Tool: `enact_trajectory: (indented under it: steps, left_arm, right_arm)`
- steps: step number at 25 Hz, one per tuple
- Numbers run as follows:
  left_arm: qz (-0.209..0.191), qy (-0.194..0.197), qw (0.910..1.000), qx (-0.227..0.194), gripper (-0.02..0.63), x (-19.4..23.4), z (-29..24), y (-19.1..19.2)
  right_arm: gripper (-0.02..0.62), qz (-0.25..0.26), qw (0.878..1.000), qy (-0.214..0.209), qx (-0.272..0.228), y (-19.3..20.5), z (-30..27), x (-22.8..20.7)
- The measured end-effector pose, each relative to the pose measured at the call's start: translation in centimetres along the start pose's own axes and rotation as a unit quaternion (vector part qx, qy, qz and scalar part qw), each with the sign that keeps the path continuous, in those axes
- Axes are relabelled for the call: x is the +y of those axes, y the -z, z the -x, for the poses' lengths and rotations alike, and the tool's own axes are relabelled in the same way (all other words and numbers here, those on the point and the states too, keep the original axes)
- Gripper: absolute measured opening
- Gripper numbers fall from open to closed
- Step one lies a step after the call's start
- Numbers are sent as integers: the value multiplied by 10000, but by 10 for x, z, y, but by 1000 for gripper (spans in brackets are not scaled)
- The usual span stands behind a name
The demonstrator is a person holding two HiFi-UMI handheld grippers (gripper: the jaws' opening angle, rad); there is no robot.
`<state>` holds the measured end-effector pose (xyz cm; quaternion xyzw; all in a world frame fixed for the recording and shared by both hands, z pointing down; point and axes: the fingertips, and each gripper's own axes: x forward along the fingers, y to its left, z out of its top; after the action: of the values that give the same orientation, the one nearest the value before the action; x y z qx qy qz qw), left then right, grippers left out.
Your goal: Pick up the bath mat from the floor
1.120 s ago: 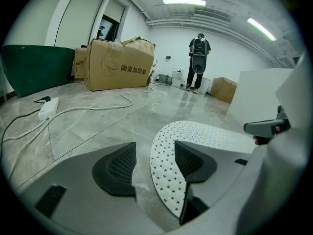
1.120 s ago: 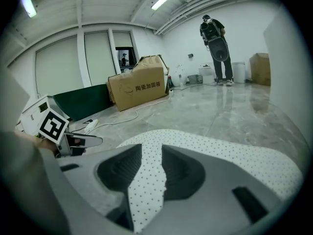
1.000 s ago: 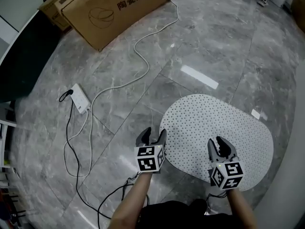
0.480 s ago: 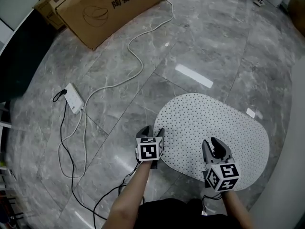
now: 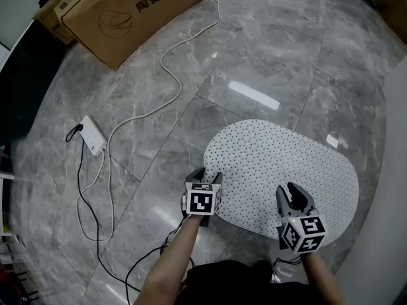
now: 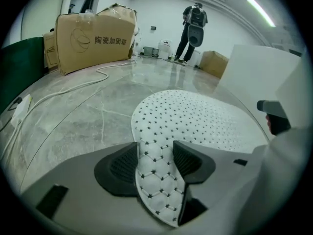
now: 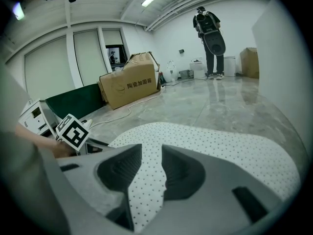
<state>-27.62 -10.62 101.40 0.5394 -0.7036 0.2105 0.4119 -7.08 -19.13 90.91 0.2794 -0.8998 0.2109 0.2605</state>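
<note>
We are in a big room with a shiny grey stone floor [image 5: 267,49]. Thin lines run between its big tiles, and a lamp shines back from it. The white mat [image 5: 286,164] lies on the floor near us. It is oval and full of small dark dots. Its right end lies close to a white wall [image 5: 385,221].

The left hand-held gripper [image 5: 205,175] is closed tight on the mat's near left edge. That edge bends up off the floor and sticks out between the jaws, so we see its underside with little stars. The right hand-held gripper [image 5: 291,192] is at the mat's near edge too, well apart from the left one. Its jaws are a little apart, and the mat shows in the gap. We cannot tell if they touch it.

Left of the mat there is open floor up to a white cord [image 5: 172,56] and a black cord [image 5: 82,189]. The white cord runs from a power strip [image 5: 93,135] towards a brown box [image 5: 127,11] far off. A dark green thing [image 5: 25,88] stands at the far left. Past the mat the floor is wide open. A person [image 6: 193,26] stands at the far end.
</note>
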Motion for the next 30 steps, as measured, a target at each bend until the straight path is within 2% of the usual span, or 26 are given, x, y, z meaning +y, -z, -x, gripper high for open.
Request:
enact_trajectory:
  steps: [2, 8, 11, 14, 19, 21, 24, 30]
  left_arm:
    - [-80, 150, 9998, 53, 163, -11, -1, -1]
    - [-231, 571, 9980, -103, 54, -54, 3, -13]
    - [-390, 850, 9955, -126, 44, -77, 8, -21]
    - [-570, 1081, 9925, -43, 37, -99, 9, -28]
    - [-661, 1135, 9913, -32, 32, -134, 4, -36]
    - [-758, 1218, 9896, 39, 31, -153, 1, -37]
    - [-956, 1563, 9829, 183, 29, -193, -3, -34]
    - [-1250, 1951, 9724, 275, 30, -255, -6, -28]
  right_arm:
    - [129, -59, 9999, 65, 48, 5, 2, -4]
    - [129, -397, 9986, 350, 50, 18, 13, -24]
    - [129, -590, 9964, 615, -46, 25, 28, -44]
    - [129, -882, 9905, 1053, -107, 38, 53, -72]
    - [129, -1214, 9803, 1549, -157, 59, 86, -133]
    - [129, -1455, 9717, 1850, -189, 69, 105, -157]
    - [129, -1796, 9523, 2460, -199, 86, 152, -191]
    - [129, -2025, 9204, 3346, 37, 128, 205, -251]
